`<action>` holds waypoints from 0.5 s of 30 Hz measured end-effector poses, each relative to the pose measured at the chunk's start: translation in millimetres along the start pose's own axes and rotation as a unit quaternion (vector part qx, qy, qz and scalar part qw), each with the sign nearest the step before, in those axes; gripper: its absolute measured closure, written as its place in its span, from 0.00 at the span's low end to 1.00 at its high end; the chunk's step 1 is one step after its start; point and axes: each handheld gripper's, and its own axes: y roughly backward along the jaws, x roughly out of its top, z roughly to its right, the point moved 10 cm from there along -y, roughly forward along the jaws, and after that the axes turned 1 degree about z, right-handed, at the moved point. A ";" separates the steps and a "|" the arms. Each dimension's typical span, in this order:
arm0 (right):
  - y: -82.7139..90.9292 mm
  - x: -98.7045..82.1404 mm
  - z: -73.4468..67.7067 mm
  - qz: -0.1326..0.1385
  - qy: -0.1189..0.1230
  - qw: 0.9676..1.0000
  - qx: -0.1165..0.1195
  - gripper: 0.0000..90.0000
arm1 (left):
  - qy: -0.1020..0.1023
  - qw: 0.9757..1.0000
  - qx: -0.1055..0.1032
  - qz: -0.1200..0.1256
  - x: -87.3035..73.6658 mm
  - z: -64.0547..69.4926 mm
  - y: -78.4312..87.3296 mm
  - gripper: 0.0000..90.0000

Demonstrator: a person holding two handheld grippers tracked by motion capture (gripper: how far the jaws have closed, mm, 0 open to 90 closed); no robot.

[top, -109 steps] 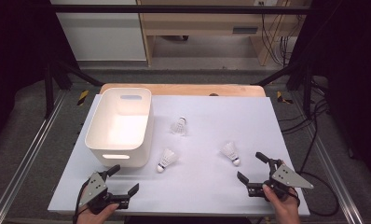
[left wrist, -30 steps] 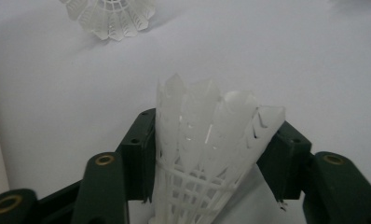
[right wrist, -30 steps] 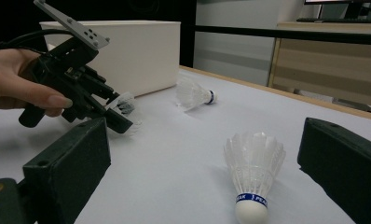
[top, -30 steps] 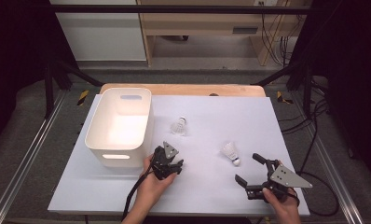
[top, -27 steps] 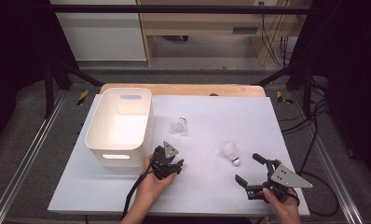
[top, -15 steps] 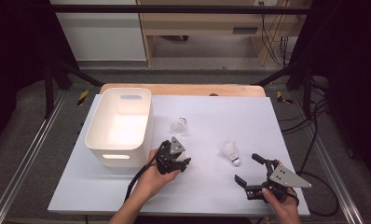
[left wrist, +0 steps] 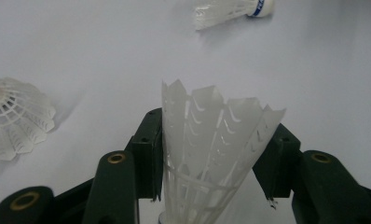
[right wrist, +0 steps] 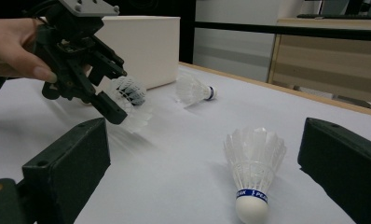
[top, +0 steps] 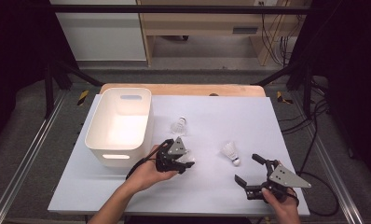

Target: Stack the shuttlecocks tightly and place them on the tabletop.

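My left gripper (top: 180, 157) is shut on a white shuttlecock (top: 187, 159) just right of the white bin (top: 120, 122). In the left gripper view the feather skirt (left wrist: 211, 140) stands pinched between the two black jaws. From the right gripper view that shuttlecock (right wrist: 130, 105) hangs a little above the table under the left gripper (right wrist: 106, 93). A second shuttlecock (top: 230, 151) lies ahead of my right gripper (top: 247, 169), which rests open near the front right edge. A third shuttlecock (top: 179, 126) lies behind the left gripper.
The white bin (right wrist: 141, 42) stands at the table's left, with nothing visible inside. The white table top (top: 249, 116) is bare at the back right. A wooden strip (top: 183, 89) runs along the far edge.
My left hand came in from the front left edge to the shuttlecock beside the bin, closed on it and shifted slightly right. The right gripper stayed where it was.
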 end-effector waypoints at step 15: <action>-1.0 -1.9 -1.0 -0.005 0.001 1.000 0.000 0.03 | -0.007 1.000 -0.009 -0.018 -13.4 7.2 -7.8 0.47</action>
